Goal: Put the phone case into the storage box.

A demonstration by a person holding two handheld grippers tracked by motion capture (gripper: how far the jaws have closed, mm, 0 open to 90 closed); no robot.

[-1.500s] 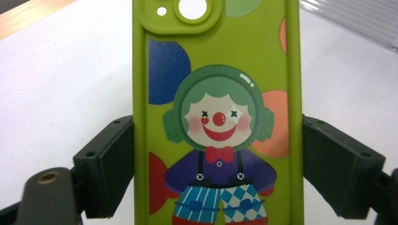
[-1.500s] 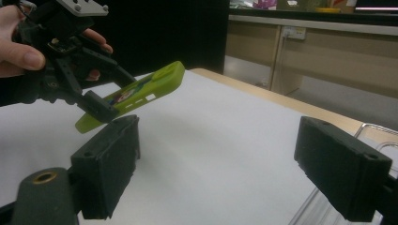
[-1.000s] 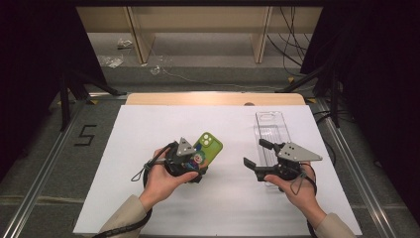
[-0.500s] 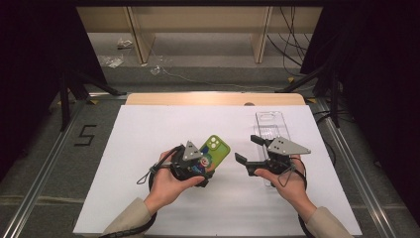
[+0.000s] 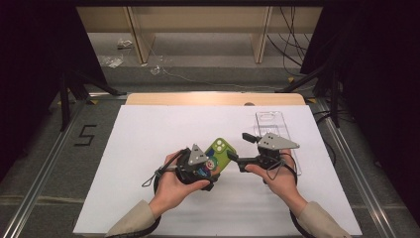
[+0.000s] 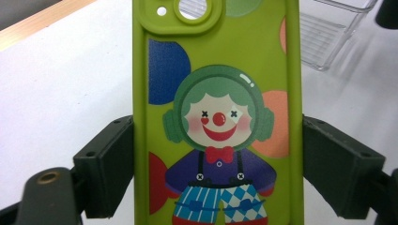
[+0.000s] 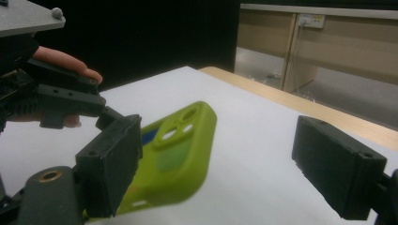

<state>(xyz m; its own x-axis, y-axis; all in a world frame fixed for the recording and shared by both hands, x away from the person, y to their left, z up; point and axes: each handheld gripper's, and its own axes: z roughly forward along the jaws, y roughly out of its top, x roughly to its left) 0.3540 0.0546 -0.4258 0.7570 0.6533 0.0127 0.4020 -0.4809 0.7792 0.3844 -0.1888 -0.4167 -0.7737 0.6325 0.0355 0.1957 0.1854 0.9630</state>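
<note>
- The green phone case (image 6: pixel 216 117) is clamped by its two long edges between the jaws of the left gripper (image 5: pixel 200 167) and is held above the white table (image 5: pixel 148 144), toward its near edge and about midway across.
- The jaws of the right gripper (image 5: pixel 242 151) are spread apart with nothing pressed between them; the case's camera end is seen just beside one of its pads (image 7: pixel 112 164).
- A clear plastic tray (image 5: pixel 271 124) is seen lying near the table's far right corner.

Bare white sheet (image 5: pixel 148 148) all around — only clear tray (image 5: pixel 277 134) far right.
</note>
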